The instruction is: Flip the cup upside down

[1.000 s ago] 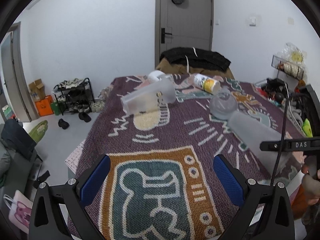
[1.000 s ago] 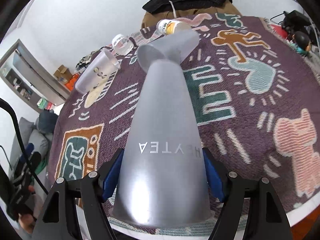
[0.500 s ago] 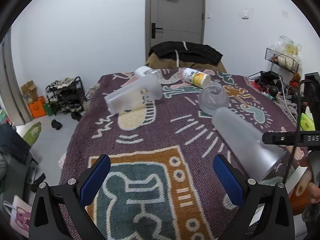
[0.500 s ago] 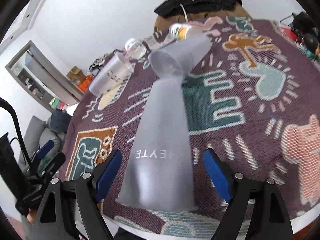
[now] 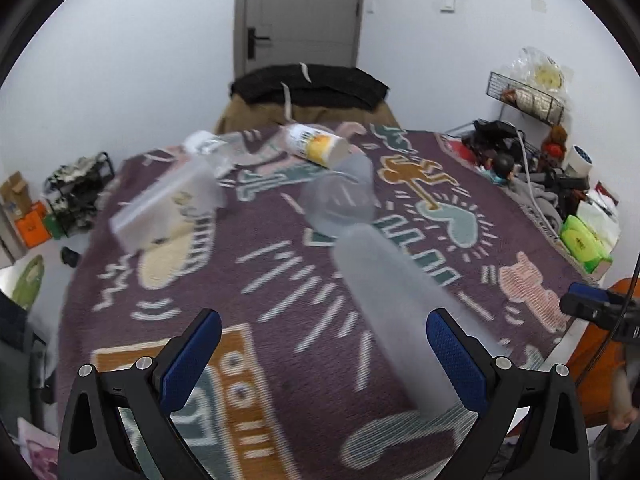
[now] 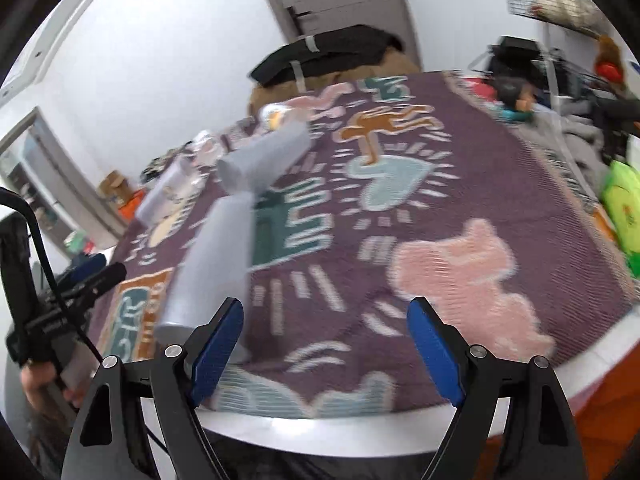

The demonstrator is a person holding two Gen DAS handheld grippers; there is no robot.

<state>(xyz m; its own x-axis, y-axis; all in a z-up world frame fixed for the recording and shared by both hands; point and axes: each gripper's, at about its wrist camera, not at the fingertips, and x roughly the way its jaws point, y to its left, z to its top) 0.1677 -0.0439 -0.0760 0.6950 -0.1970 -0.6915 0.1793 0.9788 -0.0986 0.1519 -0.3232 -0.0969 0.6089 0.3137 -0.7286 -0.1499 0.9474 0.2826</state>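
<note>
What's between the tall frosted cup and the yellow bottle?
A shorter frosted cup on its side, between tall frosted cup and yellow bottle; left wrist view.

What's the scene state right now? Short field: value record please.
surface: patterned blanket
tall frosted cup: standing mouth down near the front edge, not held
short frosted cup: on its side behind it
clear printed cup: on its side, left
yellow-label bottle: lying at the back
left gripper: open, empty
right gripper: open, empty, tall cup left of its fingers
</note>
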